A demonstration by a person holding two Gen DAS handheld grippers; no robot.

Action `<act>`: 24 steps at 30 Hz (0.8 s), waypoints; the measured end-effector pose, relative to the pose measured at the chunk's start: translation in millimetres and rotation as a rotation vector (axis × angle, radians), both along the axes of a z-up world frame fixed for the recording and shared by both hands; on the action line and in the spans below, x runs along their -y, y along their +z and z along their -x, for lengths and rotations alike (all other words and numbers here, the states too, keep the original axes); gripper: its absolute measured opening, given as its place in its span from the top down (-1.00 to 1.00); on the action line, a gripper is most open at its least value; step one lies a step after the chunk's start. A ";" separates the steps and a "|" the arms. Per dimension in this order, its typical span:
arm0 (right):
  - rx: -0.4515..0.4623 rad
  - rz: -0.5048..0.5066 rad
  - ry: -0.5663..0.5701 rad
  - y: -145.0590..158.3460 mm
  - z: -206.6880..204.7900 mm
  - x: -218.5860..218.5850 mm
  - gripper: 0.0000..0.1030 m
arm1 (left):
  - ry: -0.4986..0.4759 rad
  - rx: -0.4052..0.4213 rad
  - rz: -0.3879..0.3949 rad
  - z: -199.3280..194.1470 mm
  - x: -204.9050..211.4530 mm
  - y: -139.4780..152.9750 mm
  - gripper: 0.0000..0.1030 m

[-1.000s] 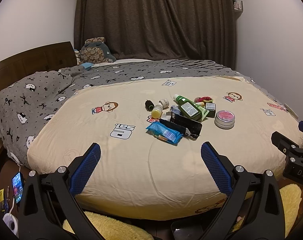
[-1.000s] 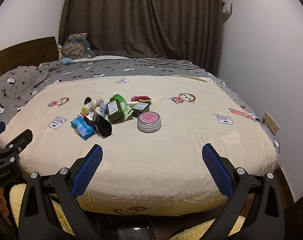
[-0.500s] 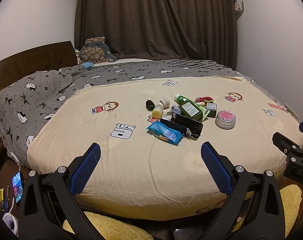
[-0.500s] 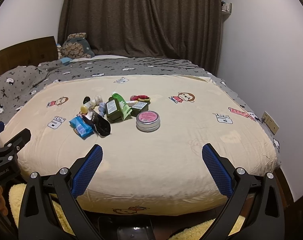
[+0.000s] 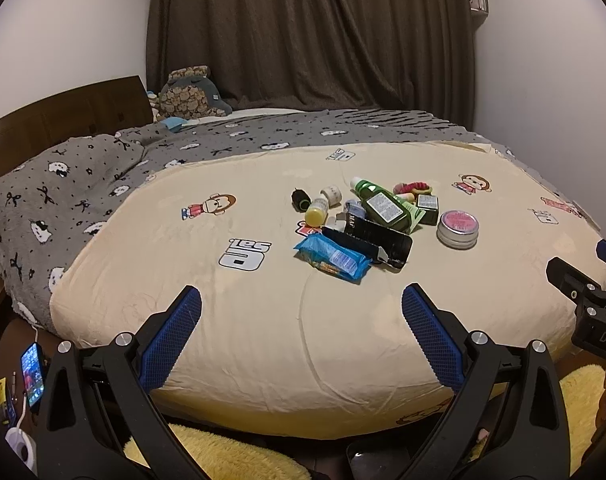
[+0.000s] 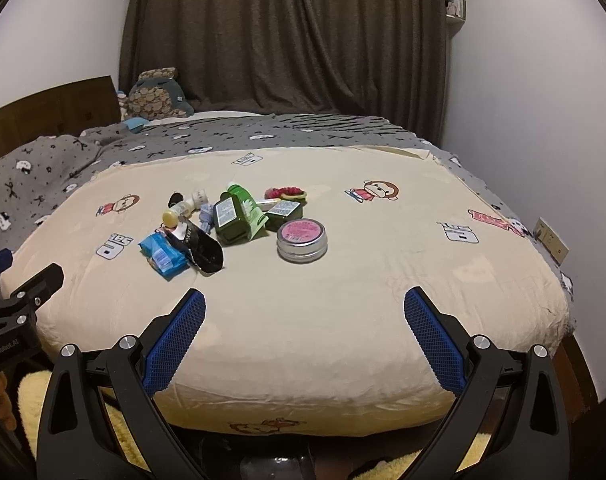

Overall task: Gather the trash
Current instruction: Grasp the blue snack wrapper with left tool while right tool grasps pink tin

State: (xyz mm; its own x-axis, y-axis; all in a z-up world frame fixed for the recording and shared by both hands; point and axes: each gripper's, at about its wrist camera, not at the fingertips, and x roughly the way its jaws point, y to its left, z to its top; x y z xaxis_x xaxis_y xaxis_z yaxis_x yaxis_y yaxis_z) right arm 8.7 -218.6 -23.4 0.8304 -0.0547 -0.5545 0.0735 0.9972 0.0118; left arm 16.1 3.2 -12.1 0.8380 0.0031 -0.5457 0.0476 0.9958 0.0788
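Observation:
A pile of trash lies mid-bed on the cream blanket (image 5: 263,320): a blue wrapper (image 5: 333,258) (image 6: 161,254), a black packet (image 5: 377,238) (image 6: 203,248), a green bottle (image 5: 383,206) (image 6: 233,216), a round pink-lidded tin (image 5: 458,227) (image 6: 302,238), a small yellow bottle (image 5: 315,212) and several smaller items. My left gripper (image 5: 301,332) is open and empty at the near bed edge, short of the pile. My right gripper (image 6: 303,336) is open and empty too, beside it on the right.
A grey patterned duvet (image 5: 63,192) covers the bed's left and far side, with a plush toy (image 5: 191,96) at the headboard. A phone (image 5: 33,372) lies on the floor at left. A yellow fluffy rug (image 5: 223,456) lies below. Walls and a dark curtain (image 5: 303,32) close the room.
Both grippers have crept slightly forward toward the pile. Nothing on the bed has moved.

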 end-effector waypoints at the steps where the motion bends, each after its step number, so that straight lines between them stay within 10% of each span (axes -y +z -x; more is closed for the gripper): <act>1: -0.002 -0.008 0.002 -2.3 -2.9 0.6 -0.94 | -0.001 -0.005 0.002 -2.0 -0.1 -2.3 -0.84; 24: -0.130 -0.019 -0.027 -76.8 -120.9 20.6 -0.93 | -0.046 -0.226 -0.049 -126.7 31.8 -98.7 -0.58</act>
State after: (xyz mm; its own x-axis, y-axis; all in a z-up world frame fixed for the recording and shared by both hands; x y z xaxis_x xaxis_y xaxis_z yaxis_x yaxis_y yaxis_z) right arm 129.6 -239.2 -100.3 0.7496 -0.0640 -0.6587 0.1023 0.9946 0.0197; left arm 142.7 -28.6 -110.8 0.6944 -0.0008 -0.7196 0.1143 0.9874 0.1092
